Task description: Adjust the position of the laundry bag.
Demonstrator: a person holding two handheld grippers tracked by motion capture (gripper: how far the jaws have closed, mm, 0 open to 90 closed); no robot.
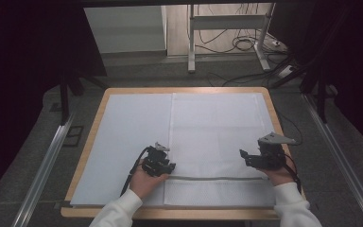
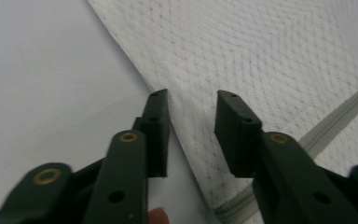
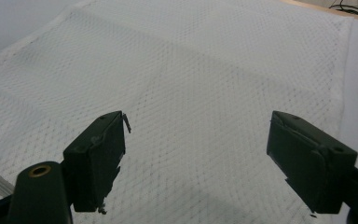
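Observation:
A white textured cloth (image 1: pixel 217 127) lies flat on the right half of the table, with a grey zipper strip (image 1: pixel 217 178) running left to right near its front edge. My left gripper (image 1: pixel 170 166) sits low at the zipper's left end. In the left gripper view the gripper (image 2: pixel 192 123) is open by a narrow gap, straddling the edge of the cloth (image 2: pixel 261 46), and the zipper (image 2: pixel 335 116) passes at lower right. My right gripper (image 1: pixel 248 158) hovers near the zipper's right end. In its own view the right gripper (image 3: pixel 196 154) is wide open above the cloth (image 3: pixel 191 60), holding nothing.
A pale smooth sheet (image 1: pixel 132 137) covers the left half of the wooden table (image 1: pixel 93 127). Metal rails (image 1: pixel 47 165) flank the table on the floor. Desk legs (image 1: pixel 191 42) and cables (image 1: pixel 246 45) lie beyond the far edge.

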